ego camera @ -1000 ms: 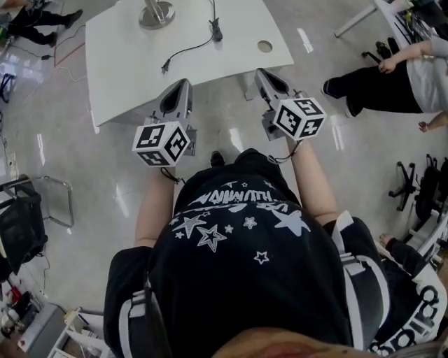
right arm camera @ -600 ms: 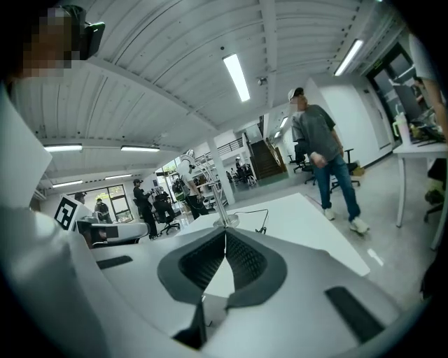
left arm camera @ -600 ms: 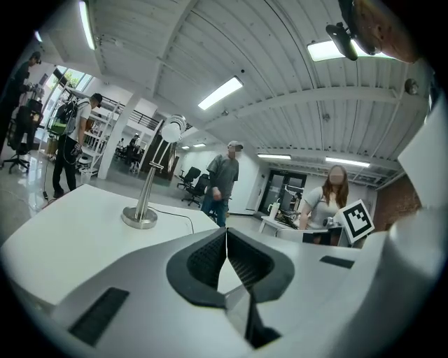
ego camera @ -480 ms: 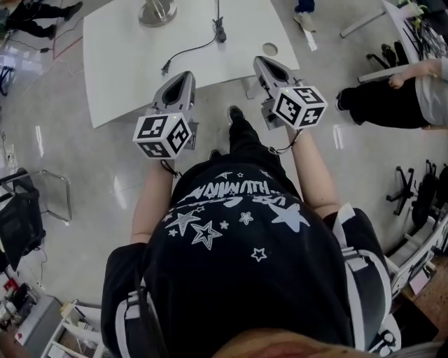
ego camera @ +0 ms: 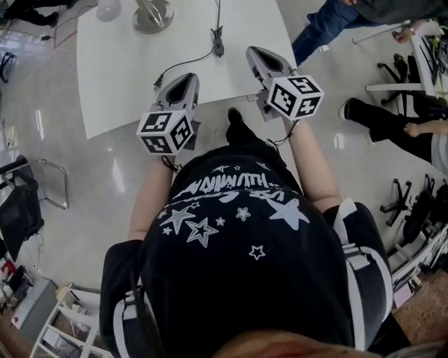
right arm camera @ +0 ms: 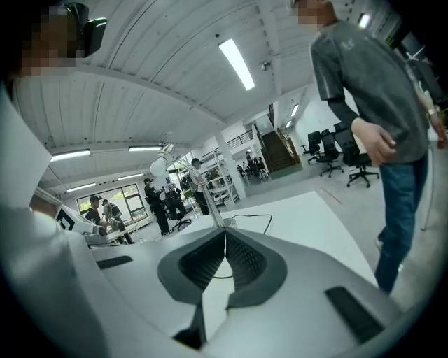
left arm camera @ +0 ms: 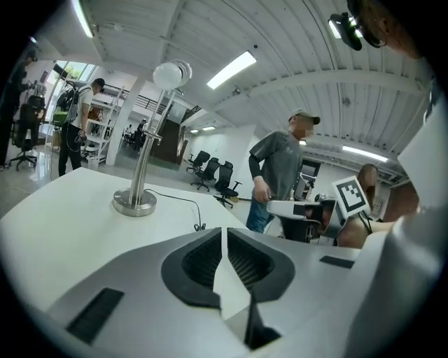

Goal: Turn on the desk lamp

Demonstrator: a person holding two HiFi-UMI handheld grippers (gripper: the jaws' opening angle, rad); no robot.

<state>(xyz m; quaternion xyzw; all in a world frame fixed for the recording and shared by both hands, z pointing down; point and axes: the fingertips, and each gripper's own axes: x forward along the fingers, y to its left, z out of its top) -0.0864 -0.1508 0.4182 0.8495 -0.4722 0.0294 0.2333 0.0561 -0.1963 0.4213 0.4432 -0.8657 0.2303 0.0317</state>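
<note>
The lamp [ego camera: 154, 14] stands upright at the top left of the frame, on the worktop [ego camera: 119, 84], ahead of my left fingers [ego camera: 187, 78]. My right fingers [ego camera: 253, 54] are farther from it. Both pairs are clenched and hold nothing.

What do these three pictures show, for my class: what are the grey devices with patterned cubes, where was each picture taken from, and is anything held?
A person stands at a white table, holding a two-jaw gripper in each hand; the marker cubes are part of them. The top-down picture comes from a camera on the person's head and shows the left gripper and right gripper. The other two come from cameras riding on each gripper, looking along its jaws. On the table are a desk lamp and its cord. Both pairs of jaws are shut and hold nothing.
</note>
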